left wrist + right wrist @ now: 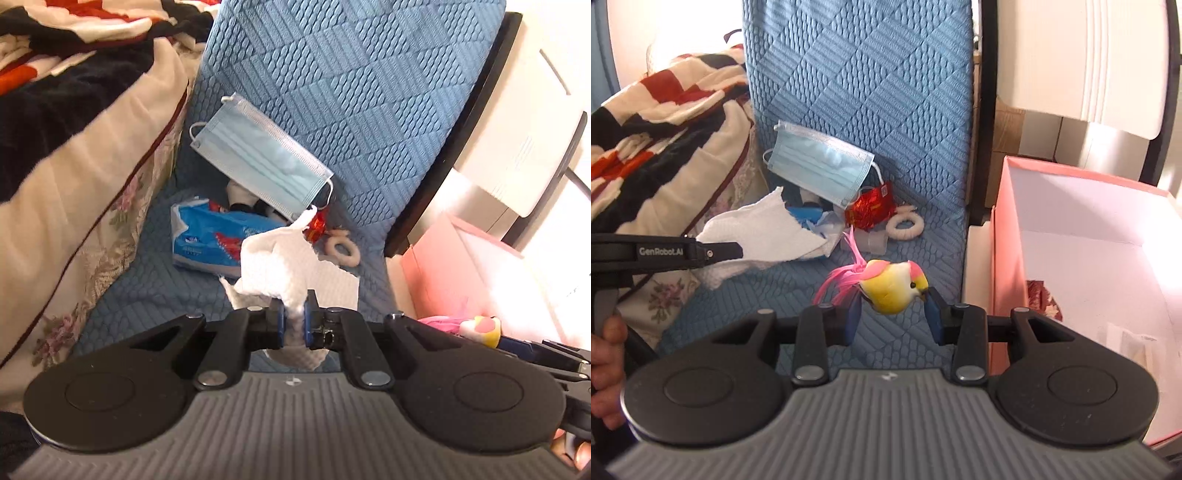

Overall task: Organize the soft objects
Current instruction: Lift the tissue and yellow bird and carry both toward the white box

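Observation:
My left gripper (294, 322) is shut on a white paper towel (284, 266) and holds it above the blue quilted seat (332, 92). The towel also shows in the right wrist view (764, 232), beside the left gripper's finger (716, 253). My right gripper (894, 314) is shut on a yellow toy bird (892, 288) with pink tail feathers, above the seat (868, 92). A blue face mask (258, 155) (820, 166), a blue tissue pack (210, 240), a red wrapper (870, 210) and a white ring (341, 251) (905, 226) lie at the seat's back.
An open pink box (1008, 236) stands right of the seat, with a few small items inside; it also shows in the left wrist view (443, 269). A floral cushion (92, 206) and a striped blanket (657, 122) lie on the left. White furniture (1108, 62) stands behind.

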Demonstrator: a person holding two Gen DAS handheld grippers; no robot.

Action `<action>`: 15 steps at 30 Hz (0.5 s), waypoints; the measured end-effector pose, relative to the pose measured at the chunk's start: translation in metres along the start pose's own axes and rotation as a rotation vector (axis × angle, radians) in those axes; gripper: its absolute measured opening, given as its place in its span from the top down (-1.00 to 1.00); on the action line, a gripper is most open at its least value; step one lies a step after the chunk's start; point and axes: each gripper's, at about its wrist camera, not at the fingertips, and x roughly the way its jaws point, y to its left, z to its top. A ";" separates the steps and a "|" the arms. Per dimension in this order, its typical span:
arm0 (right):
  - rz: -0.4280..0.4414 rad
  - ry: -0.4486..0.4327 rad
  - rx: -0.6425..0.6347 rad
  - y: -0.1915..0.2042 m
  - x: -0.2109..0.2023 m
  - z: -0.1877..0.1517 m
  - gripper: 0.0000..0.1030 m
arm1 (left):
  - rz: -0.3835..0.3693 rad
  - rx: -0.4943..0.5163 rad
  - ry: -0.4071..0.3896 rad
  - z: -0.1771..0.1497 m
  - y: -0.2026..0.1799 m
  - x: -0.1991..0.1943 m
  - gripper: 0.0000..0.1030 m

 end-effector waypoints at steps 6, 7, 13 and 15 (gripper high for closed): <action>0.008 -0.041 0.005 -0.008 -0.017 0.017 0.21 | -0.047 -0.008 -0.010 0.013 -0.015 -0.014 0.77; 0.005 -0.048 0.010 -0.010 -0.019 0.021 0.21 | -0.056 -0.007 -0.008 0.016 -0.018 -0.015 0.77; -0.004 -0.107 0.026 -0.025 -0.039 0.045 0.21 | -0.078 0.009 -0.033 0.033 -0.045 -0.030 0.77; -0.009 -0.124 0.019 -0.030 -0.045 0.053 0.21 | -0.090 0.006 -0.042 0.038 -0.053 -0.033 0.77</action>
